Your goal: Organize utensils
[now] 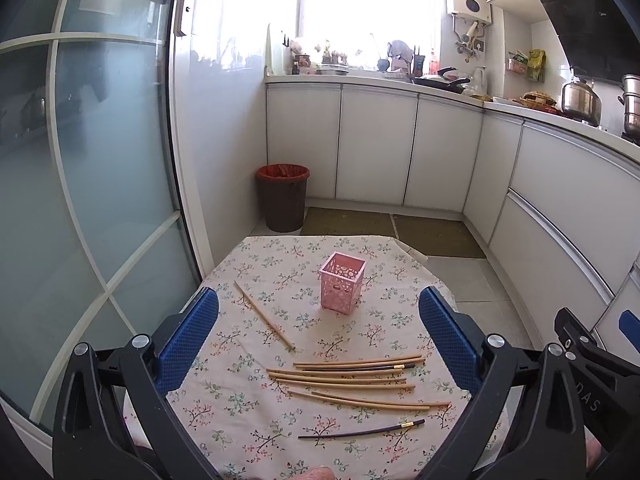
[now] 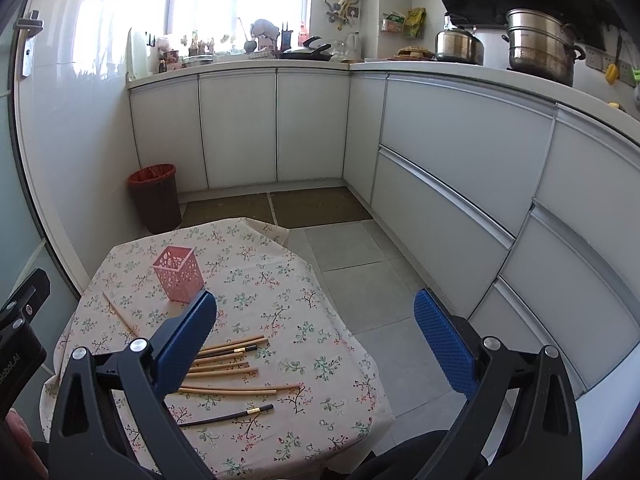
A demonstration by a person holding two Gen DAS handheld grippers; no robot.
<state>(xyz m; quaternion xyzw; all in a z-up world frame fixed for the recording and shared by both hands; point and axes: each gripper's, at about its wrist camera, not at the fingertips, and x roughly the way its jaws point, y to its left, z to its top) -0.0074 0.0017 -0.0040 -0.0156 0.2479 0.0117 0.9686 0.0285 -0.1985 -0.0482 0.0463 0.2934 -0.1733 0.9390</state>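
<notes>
A small surface [image 1: 256,416] covered with a floral cloth stands in a kitchen, and both hand-held grippers hang above its near edge with nothing between their blue pads. The left hand-held gripper [image 1: 319,342] has its jaws spread wide, framing most of the cloth; the right hand-held gripper [image 2: 316,342] is likewise wide apart, set toward the right side of the surface so that one pad is over the cloth and the other over the tiled floor [image 2: 360,256]. A pink perforated holder [image 1: 342,282] stands upright near the middle of the cloth, toward the far side. A single wooden chopstick [image 1: 264,316] lies on a diagonal to the left of the holder, apart from it. Nearer the camera, a loose group of wooden chopsticks [image 1: 352,378] lies roughly crosswise, with one dark chopstick among them, several touching or overlapping. Another dark chopstick with a gold band [image 1: 362,430] lies alone just in front of that group. Beyond the surface, a brown bin with a red liner [image 1: 282,197] stands on the floor against white cabinets [image 1: 376,144].
</notes>
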